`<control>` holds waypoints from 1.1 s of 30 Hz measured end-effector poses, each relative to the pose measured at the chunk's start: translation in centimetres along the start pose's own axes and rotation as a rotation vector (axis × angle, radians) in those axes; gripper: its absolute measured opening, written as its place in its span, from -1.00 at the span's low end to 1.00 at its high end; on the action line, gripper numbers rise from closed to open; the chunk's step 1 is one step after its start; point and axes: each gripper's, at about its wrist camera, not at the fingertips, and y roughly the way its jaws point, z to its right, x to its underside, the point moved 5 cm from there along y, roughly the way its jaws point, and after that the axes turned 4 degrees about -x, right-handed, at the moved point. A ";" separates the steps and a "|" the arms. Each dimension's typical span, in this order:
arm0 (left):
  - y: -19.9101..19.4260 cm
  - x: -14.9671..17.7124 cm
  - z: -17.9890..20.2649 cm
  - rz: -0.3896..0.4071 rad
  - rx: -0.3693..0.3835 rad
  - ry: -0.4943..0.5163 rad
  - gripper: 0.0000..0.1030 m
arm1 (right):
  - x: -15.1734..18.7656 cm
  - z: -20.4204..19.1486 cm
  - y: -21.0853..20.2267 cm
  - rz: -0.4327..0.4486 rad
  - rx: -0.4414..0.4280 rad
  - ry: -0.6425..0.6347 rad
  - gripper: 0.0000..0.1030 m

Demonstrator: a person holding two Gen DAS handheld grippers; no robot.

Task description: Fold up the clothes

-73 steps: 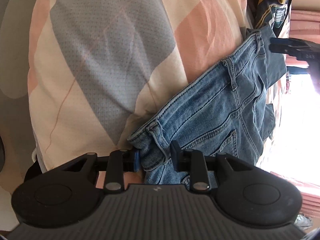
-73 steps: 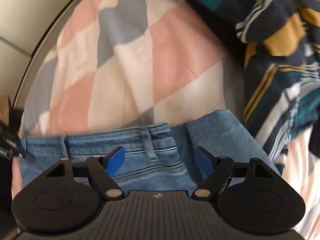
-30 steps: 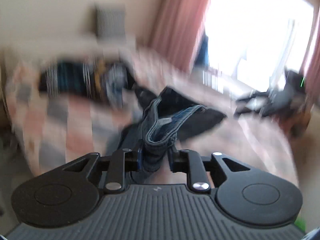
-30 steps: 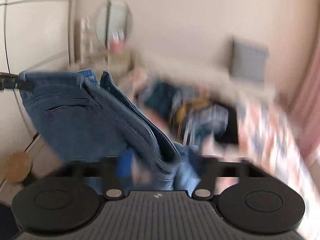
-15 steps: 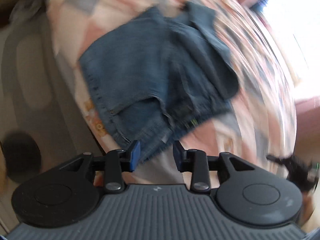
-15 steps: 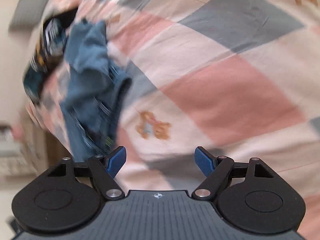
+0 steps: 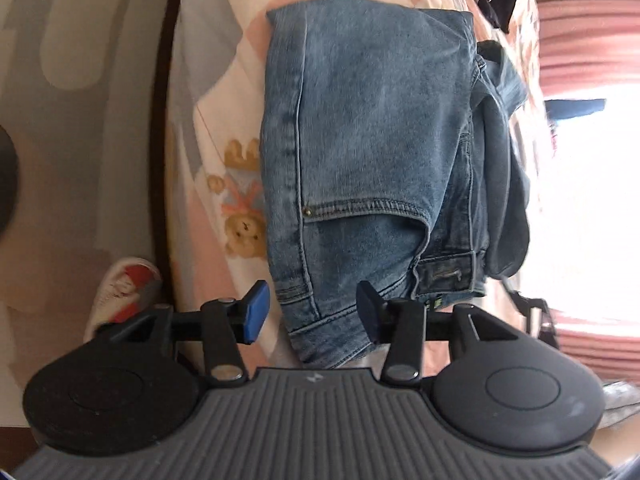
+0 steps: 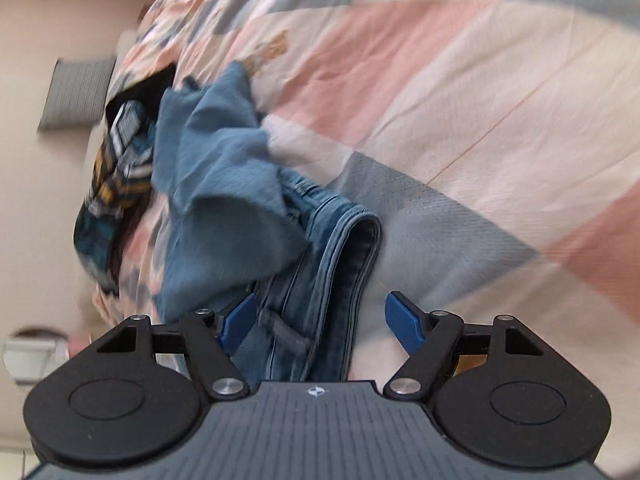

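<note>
Jeans (image 7: 372,132) dropped on bed (image 8: 460,92) | left claw (image 7: 312,312) just opening, right claw (image 8: 320,320) apart, both unclamped | next: flatten legs.

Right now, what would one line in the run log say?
task: fold clothes | jeans: lying on bedspread | left gripper: open, just opened, waistband between pads | right gripper: open, over jeans edge

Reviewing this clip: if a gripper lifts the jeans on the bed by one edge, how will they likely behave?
The jeans would probably sag and unfold: in the right wrist view they lie in loose, rumpled layers. The thick seams and waistband suggest they are fairly heavy for cloth. The open left gripper straddles one corner, so a grip there likely lifts only the top layers.
</note>
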 end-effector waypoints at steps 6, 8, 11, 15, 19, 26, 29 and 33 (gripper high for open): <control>1.6 1.3 -1.9 0.019 0.085 -0.157 -0.13 | 0.6 0.1 2.7 0.022 0.013 -0.091 0.43; 2.0 1.6 -1.8 0.030 0.126 -0.191 -0.45 | 0.6 -0.5 3.0 0.021 0.012 -0.119 0.18; 0.6 2.3 0.2 0.066 0.122 -0.091 -0.81 | 0.5 -1.8 2.8 0.007 0.046 -0.168 -0.62; -3.2 4.7 5.3 0.079 0.185 0.144 -0.91 | -0.1 -4.8 -0.8 0.008 0.000 -0.218 -0.83; -5.8 9.6 11.8 -0.008 0.274 0.378 -0.92 | -1.0 -8.6 -7.6 0.024 -0.031 -0.328 -0.85; -1.9 21.9 21.3 -0.399 0.427 0.672 -0.95 | -6.0 -5.9 -23.3 0.128 0.126 -0.323 -0.85; 0.8 25.3 23.0 -0.540 0.390 0.744 -0.93 | -8.6 -1.0 -27.1 0.173 0.293 -0.284 -0.84; -0.4 24.8 24.6 -0.503 0.320 0.848 -0.82 | -9.6 8.4 -26.7 0.147 0.540 -0.061 -0.64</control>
